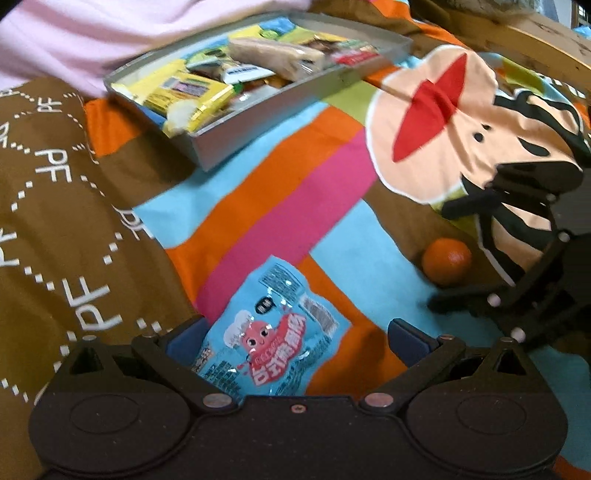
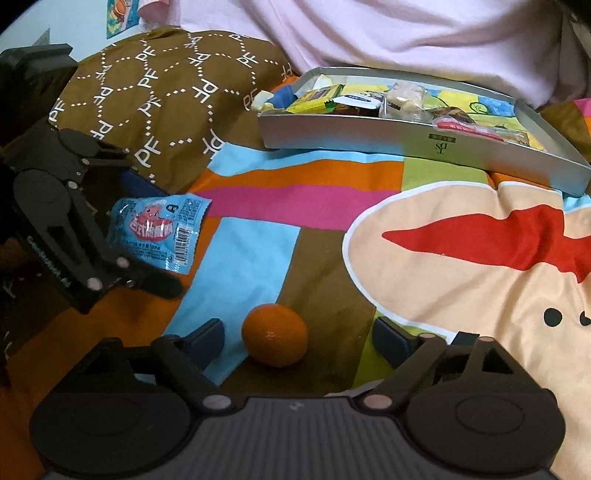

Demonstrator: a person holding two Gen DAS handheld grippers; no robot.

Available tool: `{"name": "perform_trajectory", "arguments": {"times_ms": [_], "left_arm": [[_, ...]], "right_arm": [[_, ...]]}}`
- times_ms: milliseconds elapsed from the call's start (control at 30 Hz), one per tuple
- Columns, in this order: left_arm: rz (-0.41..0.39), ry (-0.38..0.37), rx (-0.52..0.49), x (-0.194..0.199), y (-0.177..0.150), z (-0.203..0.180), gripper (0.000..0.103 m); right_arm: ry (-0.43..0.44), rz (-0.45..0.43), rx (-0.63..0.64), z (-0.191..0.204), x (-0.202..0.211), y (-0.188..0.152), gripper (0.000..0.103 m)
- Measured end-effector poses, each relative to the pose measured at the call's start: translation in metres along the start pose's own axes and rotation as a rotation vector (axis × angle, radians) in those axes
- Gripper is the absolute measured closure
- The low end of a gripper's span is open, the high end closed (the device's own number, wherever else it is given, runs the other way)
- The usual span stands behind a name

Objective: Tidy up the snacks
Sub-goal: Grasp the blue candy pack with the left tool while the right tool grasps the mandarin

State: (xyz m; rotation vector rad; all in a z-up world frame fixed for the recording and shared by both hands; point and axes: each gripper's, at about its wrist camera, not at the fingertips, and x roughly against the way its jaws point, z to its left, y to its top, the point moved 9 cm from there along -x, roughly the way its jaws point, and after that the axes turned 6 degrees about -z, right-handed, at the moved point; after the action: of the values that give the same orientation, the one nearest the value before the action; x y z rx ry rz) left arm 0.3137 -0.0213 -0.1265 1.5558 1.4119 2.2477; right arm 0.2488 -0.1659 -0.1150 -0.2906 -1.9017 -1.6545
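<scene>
A blue snack packet (image 1: 273, 332) with a pink cartoon figure lies flat on the colourful bedspread. My left gripper (image 1: 295, 341) stands open around it; the packet's edge is near the left finger and well clear of the right one. From the right wrist view the same packet (image 2: 159, 229) sits between the left gripper's (image 2: 149, 236) fingers. A small orange (image 2: 275, 339) rests on the cloth between the fingers of my right gripper (image 2: 299, 341), which is open with a gap on both sides. The left wrist view shows the orange (image 1: 447, 266) and the right gripper (image 1: 454, 254) at the right.
A shallow silver tray (image 2: 369, 136) with several wrapped snacks lies on the bedspread farther back, its rim (image 1: 280, 122) tilted in the left wrist view. A person in a pink garment (image 2: 369, 33) sits right behind it. A brown patterned cushion (image 2: 166, 92) rises at the left.
</scene>
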Motion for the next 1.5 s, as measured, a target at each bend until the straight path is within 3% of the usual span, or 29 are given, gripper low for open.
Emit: {"name": "perform_trajectory", "arguments": {"times_ms": [133,300,367,500,533,700,800,1000,1200,1333,1500], "left_arm": [[0.049,-0.025,0.028,0.005,-0.008,-0.006,0.002],[0.112,-0.032,0.072,0.007,-0.022,-0.025,0.006],[0.127,-0.029,0.093,0.008,-0.024,-0.035,0.008],[0.132,-0.136,0.260,0.014,-0.025,-0.054,0.015],[0.132,-0.130,0.283,0.015,-0.025,-0.057,0.015],[0.149,-0.026,0.175,0.011,-0.028,-0.072,0.013],[0.136,-0.002,0.192,0.009,-0.027,-0.064,0.015],[0.115,0.036,0.221,0.010,-0.026,-0.052,0.033],[0.113,0.073,0.132,0.008,-0.027,-0.060,0.033],[0.109,0.071,0.141,0.009,-0.028,-0.058,0.032],[0.102,0.085,0.165,0.010,-0.026,-0.058,0.041]], "right_arm": [[0.019,-0.006,0.019,0.002,0.001,0.000,0.029],[0.037,-0.005,0.033,0.006,0.005,-0.001,0.059],[0.046,-0.002,0.031,0.007,0.008,-0.003,0.063],[0.054,0.004,0.006,0.006,0.020,-0.009,0.064],[0.055,0.007,-0.008,0.004,0.024,-0.010,0.064],[0.064,0.006,-0.051,-0.001,0.043,-0.016,0.064],[0.059,0.005,-0.049,-0.001,0.045,-0.016,0.064],[0.050,-0.003,-0.061,-0.002,0.044,-0.020,0.063],[0.044,0.001,-0.073,-0.003,0.043,-0.023,0.063],[0.038,0.001,-0.067,-0.002,0.041,-0.023,0.063],[0.037,0.000,-0.055,0.001,0.036,-0.019,0.056]]}}
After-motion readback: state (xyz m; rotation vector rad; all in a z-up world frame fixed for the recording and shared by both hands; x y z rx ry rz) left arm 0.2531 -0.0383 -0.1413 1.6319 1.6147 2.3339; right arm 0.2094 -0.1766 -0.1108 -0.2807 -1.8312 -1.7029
